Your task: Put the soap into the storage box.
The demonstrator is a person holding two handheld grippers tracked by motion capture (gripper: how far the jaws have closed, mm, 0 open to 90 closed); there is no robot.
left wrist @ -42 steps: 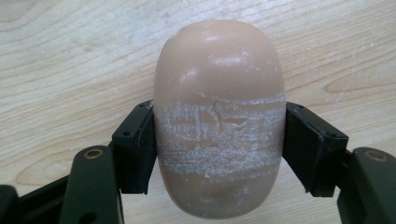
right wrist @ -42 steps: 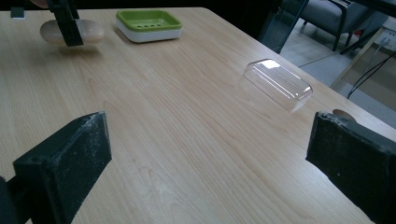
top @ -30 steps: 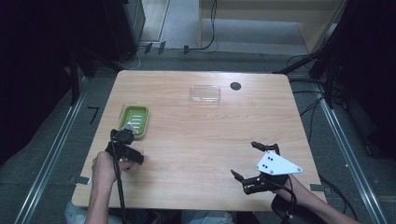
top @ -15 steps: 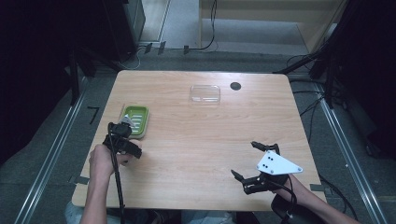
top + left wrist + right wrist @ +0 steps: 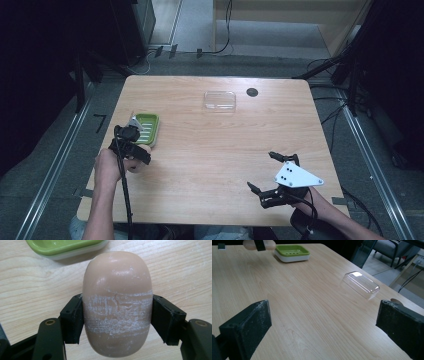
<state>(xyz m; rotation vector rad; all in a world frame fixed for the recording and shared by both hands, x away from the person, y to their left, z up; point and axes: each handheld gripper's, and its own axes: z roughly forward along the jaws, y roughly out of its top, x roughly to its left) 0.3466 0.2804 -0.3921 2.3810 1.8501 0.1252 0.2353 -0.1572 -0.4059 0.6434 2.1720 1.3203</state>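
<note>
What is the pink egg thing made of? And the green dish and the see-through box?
The pink bar looks like soap: waxy, matte, with chalky white scuffs where the left gripper squeezes it. The green dish seems to be glossy plastic, slotted on top. The clear lid looks like thin transparent plastic, though glass can't be ruled out.

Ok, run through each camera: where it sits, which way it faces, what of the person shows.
High view: above the person's side, looking forward and down on the table; both forearms, left gripper, right gripper.
Left gripper view: on the left gripper, looking down at the soap clamped between its fingers.
Right gripper view: on the right gripper, looking across the table between open fingers.
Shared: green soap dish; clear lid.
</note>
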